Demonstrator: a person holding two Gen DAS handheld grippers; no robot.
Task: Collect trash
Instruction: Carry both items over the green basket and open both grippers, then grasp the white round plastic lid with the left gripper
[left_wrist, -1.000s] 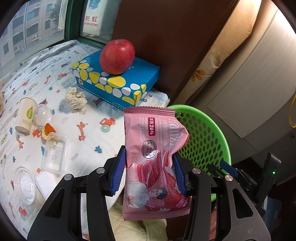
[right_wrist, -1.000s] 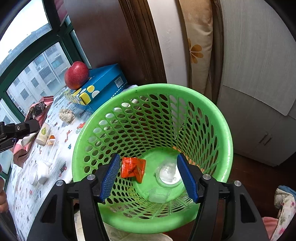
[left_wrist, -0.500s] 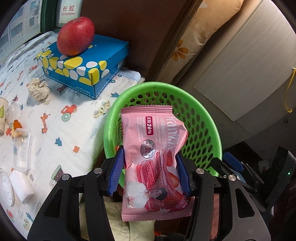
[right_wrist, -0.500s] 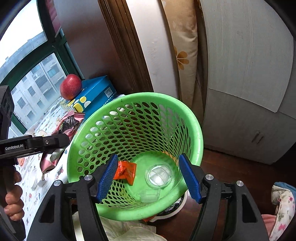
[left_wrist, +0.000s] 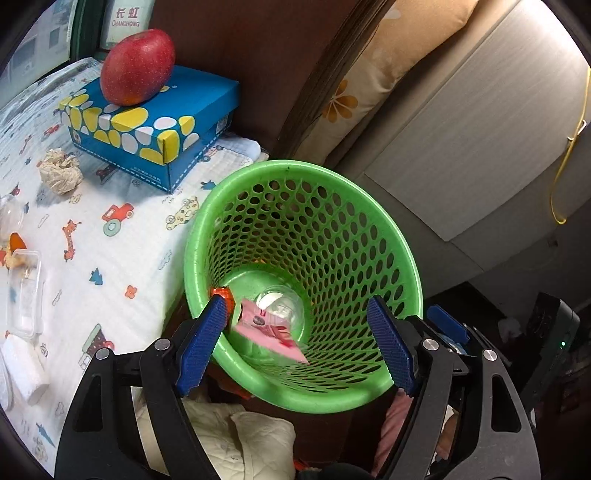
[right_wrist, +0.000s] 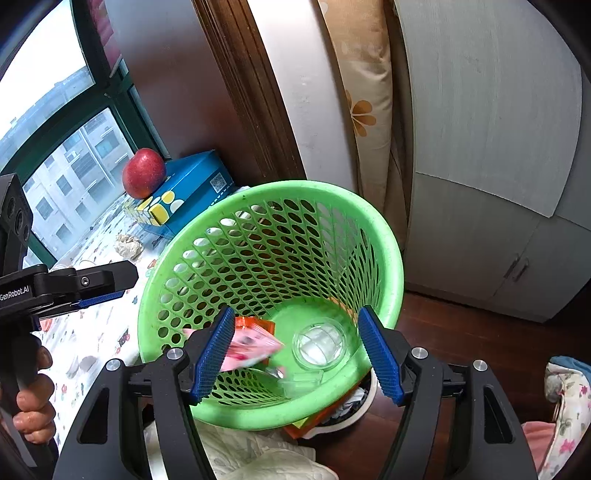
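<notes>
We are looking at a cartoon-print cloth (left_wrist: 110, 251) beside a green basket (left_wrist: 402, 258). Our left gripper (left_wrist: 295, 343) is hovering, jaws apart; the pink wrapper (left_wrist: 269, 332) is lying inside at 6 o'clock. Our right gripper (right_wrist: 299, 354) is gaping too.

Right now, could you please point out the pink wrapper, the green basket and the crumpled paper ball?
pink wrapper (left_wrist: 271, 334), left wrist view, on its flat pink face.
green basket (left_wrist: 295, 395), left wrist view, on its near rim.
crumpled paper ball (left_wrist: 59, 171), left wrist view, on its middle.

A home bedroom is showing: a cartoon-print bed sheet (left_wrist: 110, 258), a floral pillow (left_wrist: 369, 92), a wardrobe (right_wrist: 498, 147) standing beside it.
</notes>
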